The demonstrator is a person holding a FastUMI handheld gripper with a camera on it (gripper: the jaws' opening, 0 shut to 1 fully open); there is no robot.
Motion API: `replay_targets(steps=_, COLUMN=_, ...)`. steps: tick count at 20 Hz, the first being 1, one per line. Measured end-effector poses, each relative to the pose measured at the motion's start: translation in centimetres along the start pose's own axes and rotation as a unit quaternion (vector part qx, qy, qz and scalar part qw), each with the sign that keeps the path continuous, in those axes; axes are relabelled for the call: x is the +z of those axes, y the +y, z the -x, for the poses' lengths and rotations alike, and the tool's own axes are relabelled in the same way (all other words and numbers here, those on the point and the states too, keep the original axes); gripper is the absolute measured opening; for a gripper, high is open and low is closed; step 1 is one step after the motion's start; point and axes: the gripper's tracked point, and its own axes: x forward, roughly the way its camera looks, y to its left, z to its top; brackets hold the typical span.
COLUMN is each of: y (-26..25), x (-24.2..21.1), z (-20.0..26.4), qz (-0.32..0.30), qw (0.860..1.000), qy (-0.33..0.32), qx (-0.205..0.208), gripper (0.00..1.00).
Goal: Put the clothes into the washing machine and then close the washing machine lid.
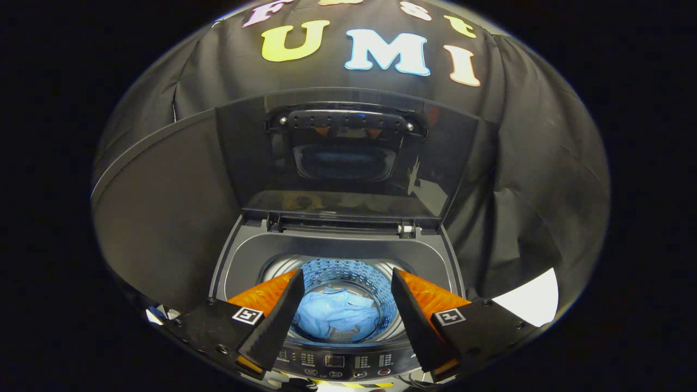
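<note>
The two-finger gripper [346,283] hangs spread wide and empty above a dark grey top-loading washing machine [337,261]. Between the fingers and below them, a crumpled light blue garment [335,316] lies inside the perforated steel drum [348,275]. Beyond, the dark glossy lid [348,158] stands raised upright.

The hand-held gripper [345,296] hangs open and empty above the washing machine [337,256], blue clothes [335,316] in its drum, lid [343,158] upright.

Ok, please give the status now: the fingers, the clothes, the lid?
Gripper fingers open, holding nothing, above the drum. Blue clothes lying in the drum. Lid up, not yet closed. Nothing in the way.
</note>
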Motion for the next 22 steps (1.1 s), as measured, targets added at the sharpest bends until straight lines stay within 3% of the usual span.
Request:
replay_targets(steps=7, y=1.3, x=8.3, z=4.3, qz=-0.039, qw=0.989, qy=-0.142, qx=0.034, gripper=0.98)
replay_targets(steps=11, y=1.7, x=14.4, z=6.8, qz=-0.049, qw=0.969, qy=-0.235, qx=0.054, gripper=0.98)
replay_targets(steps=14, y=1.4, x=18.6, z=7.6, qz=-0.032, qw=0.954, qy=-0.294, qx=0.044, gripper=0.98)
replay_targets(steps=22, y=1.2, x=24.1, z=2.5, qz=-0.019, qw=0.948, qy=-0.316, qx=0.028, gripper=0.98)
